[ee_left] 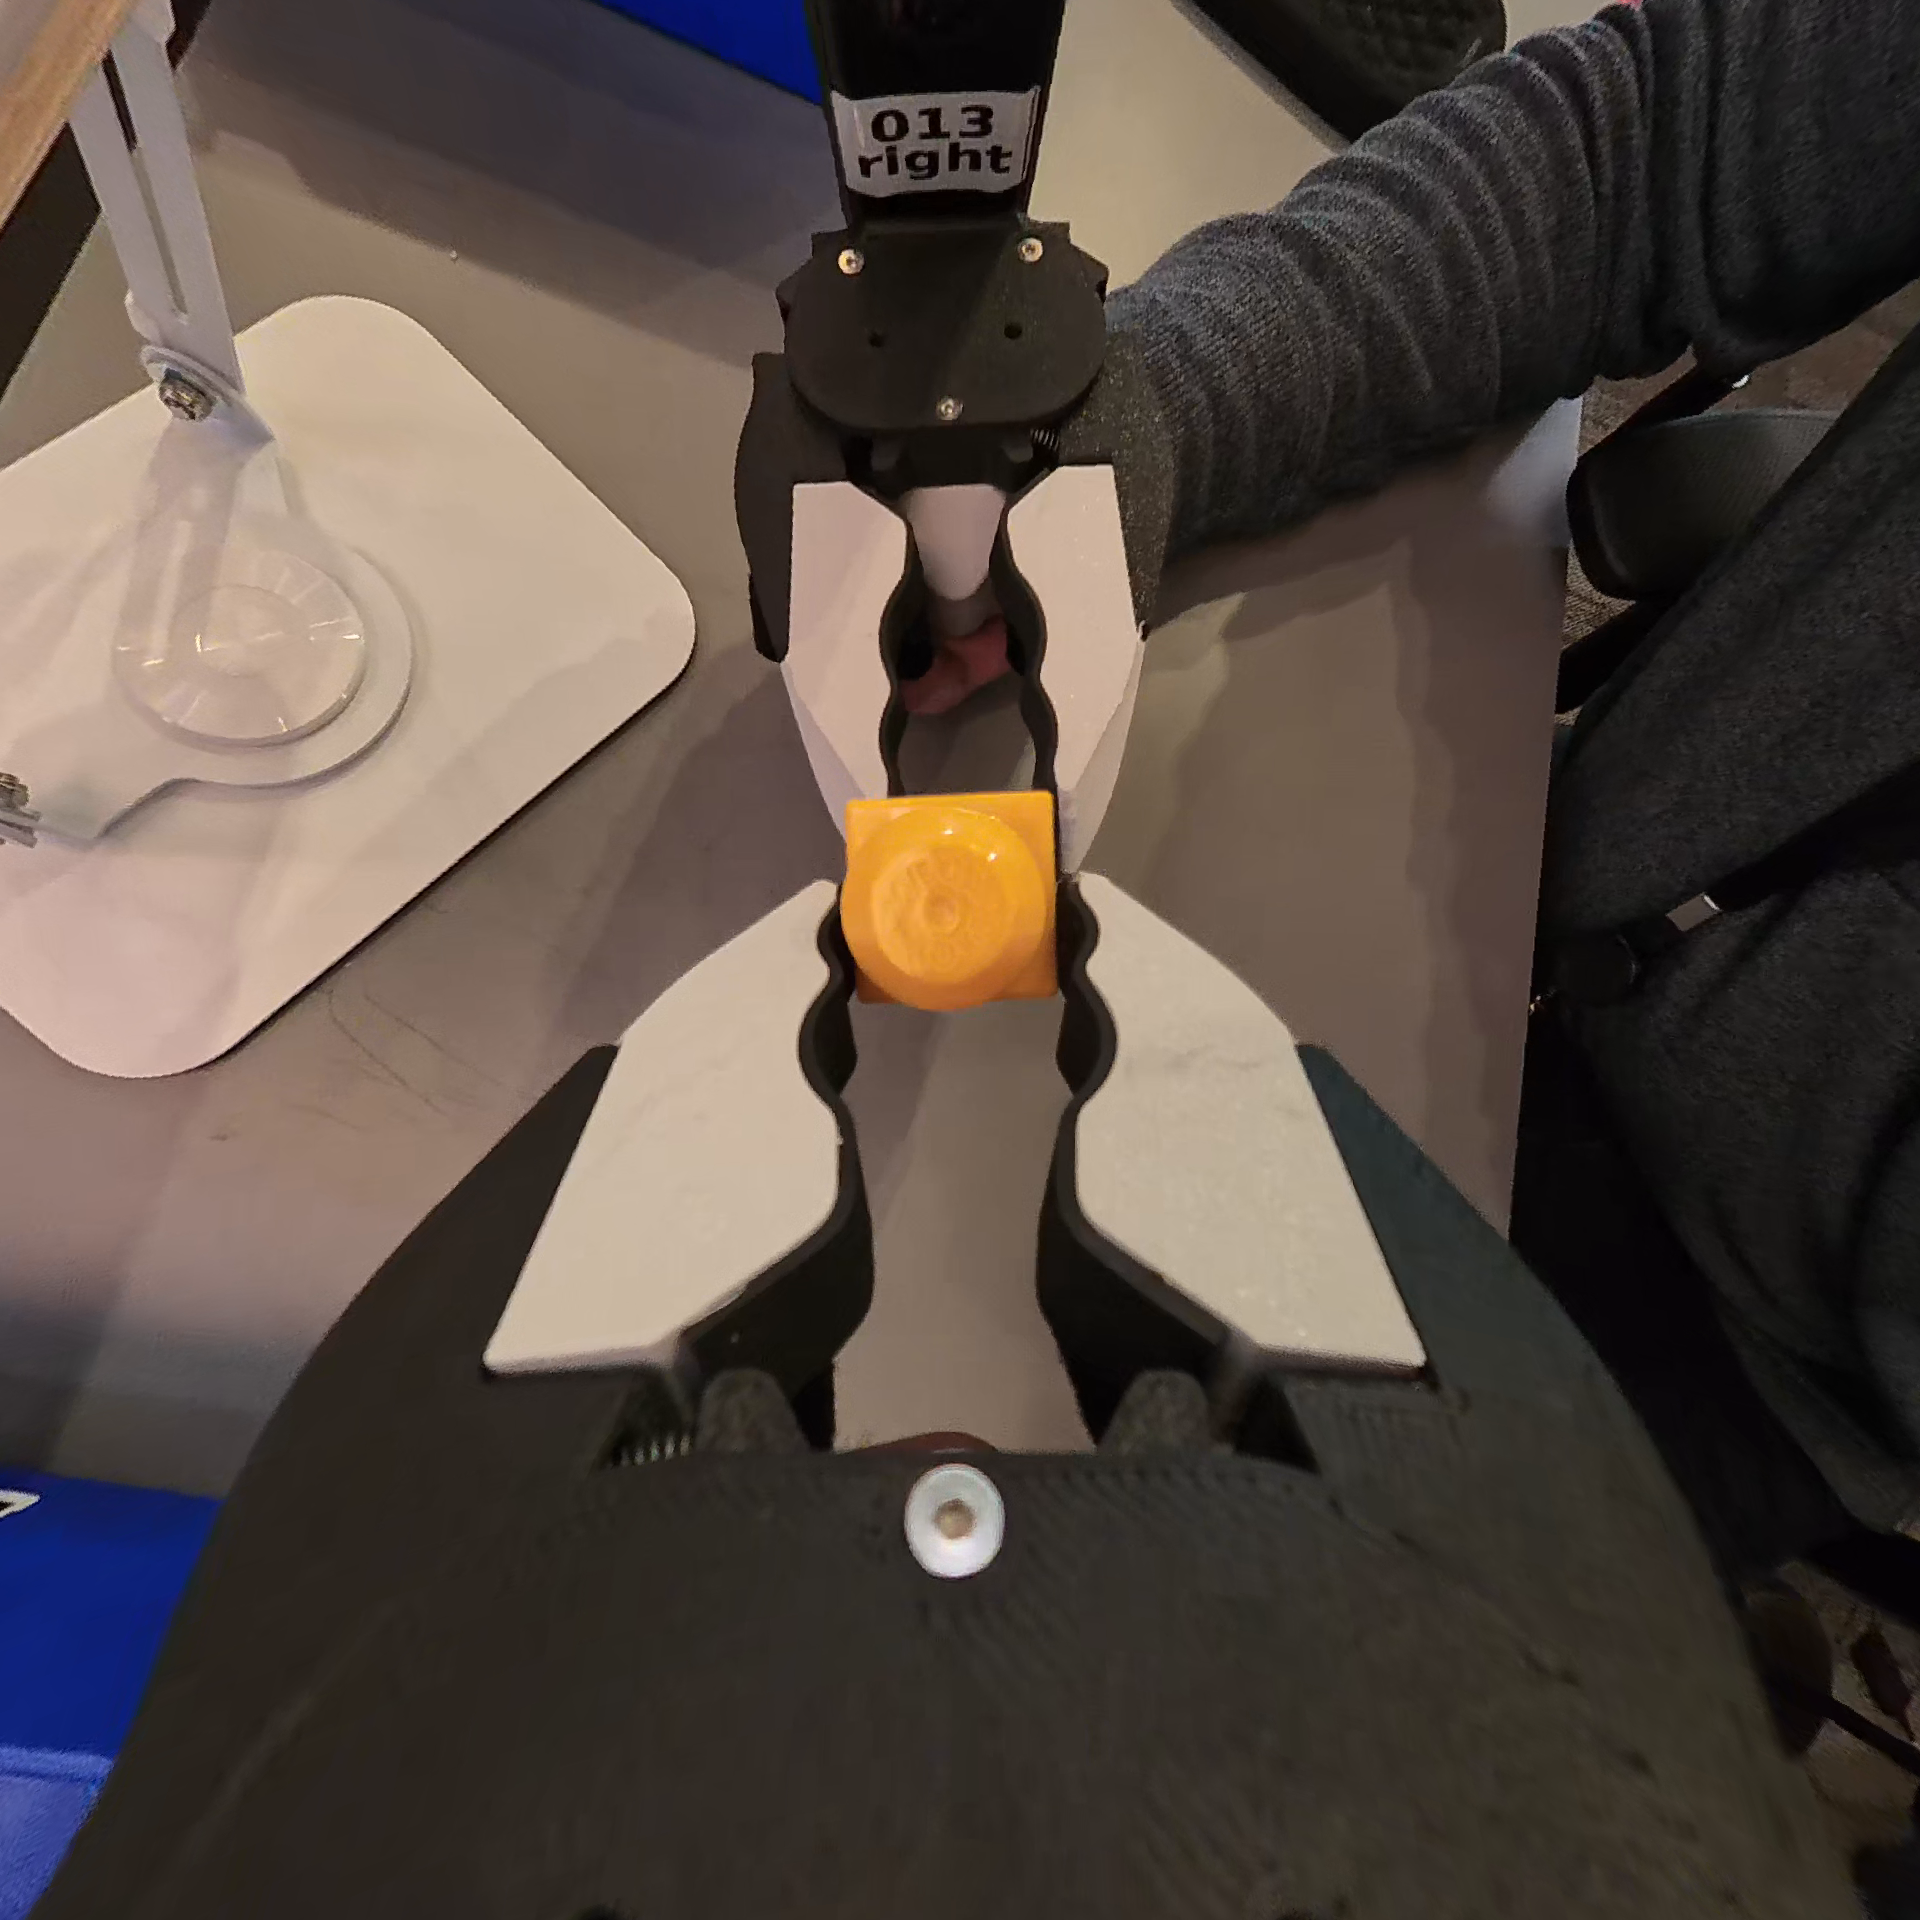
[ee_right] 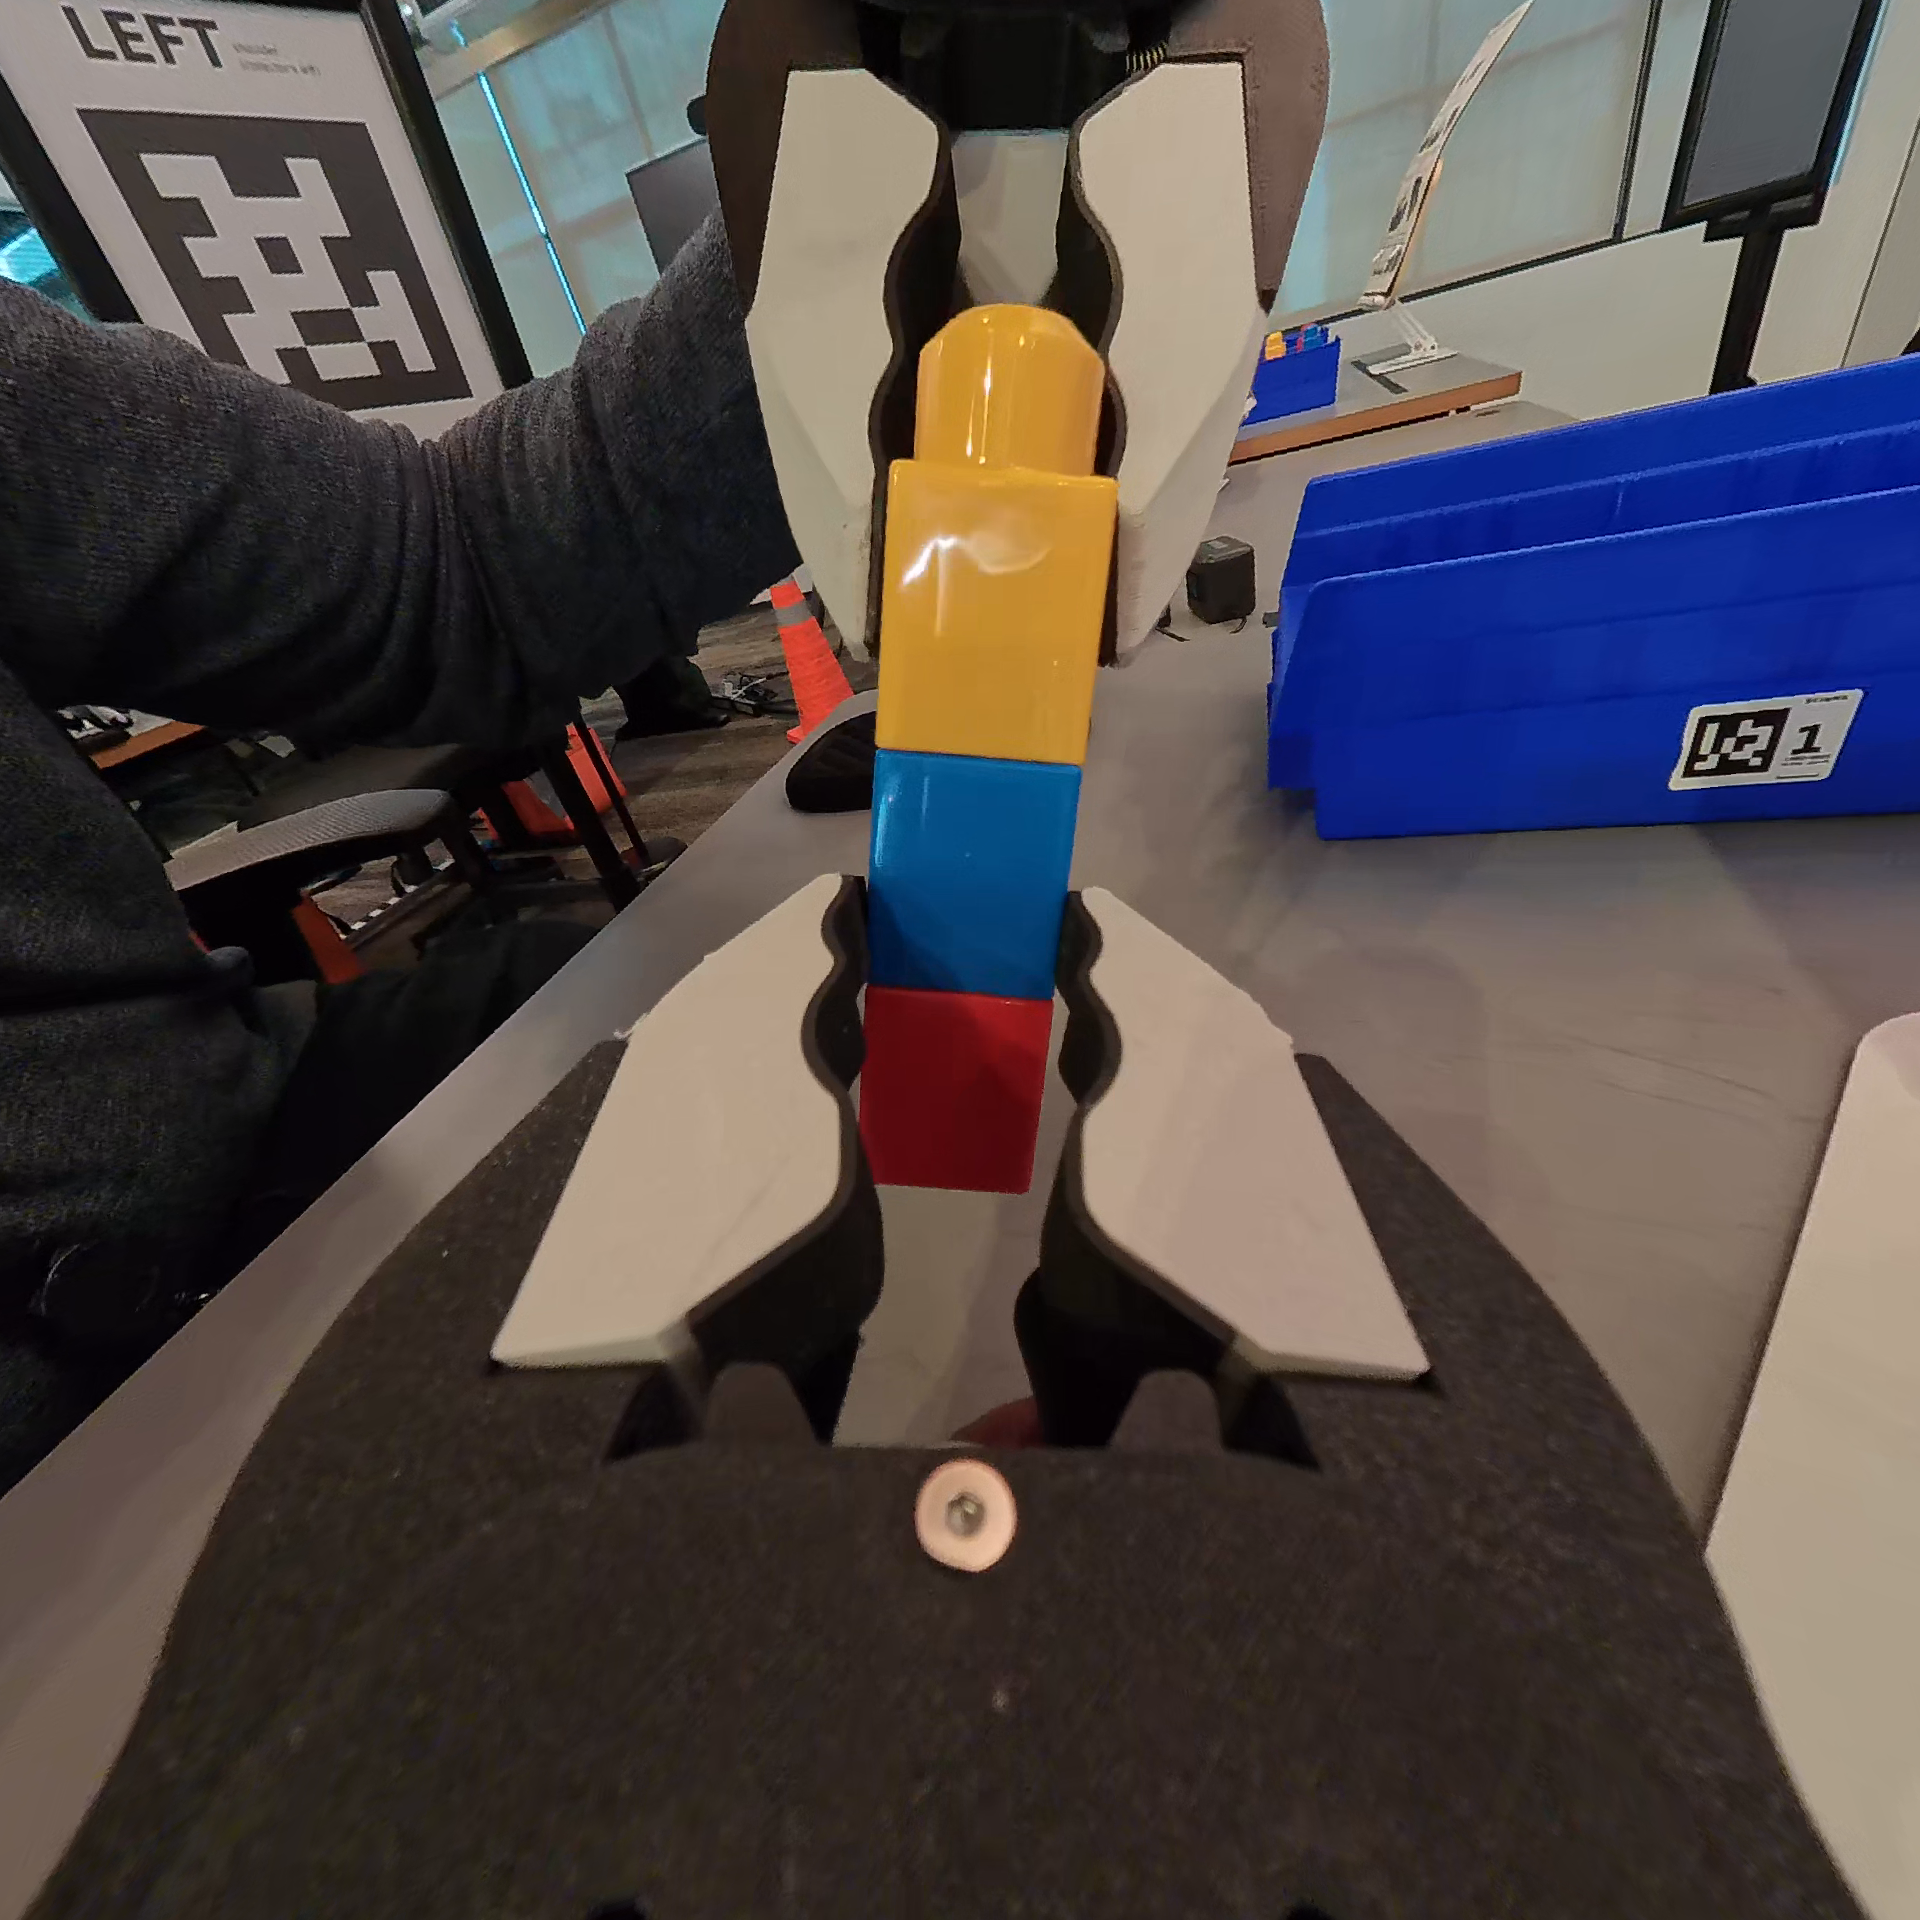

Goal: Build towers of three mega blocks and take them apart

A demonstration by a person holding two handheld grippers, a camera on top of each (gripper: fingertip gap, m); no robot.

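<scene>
Between the right gripper [ee_right: 961, 997] fingers sits the lower end of a three-block tower: red block [ee_right: 951, 1091] nearest, blue block [ee_right: 971, 873] above it, both squeezed by the dark pads w/ no gap showing. Farther along, the yellow block [ee_right: 992, 613] caps the stack, and the left gripper [ee_right: 992, 582] comes down over it from above, fingers closed on its sides.

From the left wrist view the yellow block [ee_left: 951, 904] shows stud-first, pinched at the tips of the left gripper [ee_left: 951, 935], w/ the right gripper [ee_left: 966, 790] facing it from beyond. The tower looks lifted off the grey table [ee_right: 1455, 1039], though the base is prob. too hidden to be sure.

Step in hand, as I judge it: either seating or pulling the top block. To do it well, keep the right grip firm as the anchor, move the left straight along the tower axis, no twisting, so blue and red don't split instead. Blue bin [ee_right: 1610, 623] lies beyond, well apart.
</scene>
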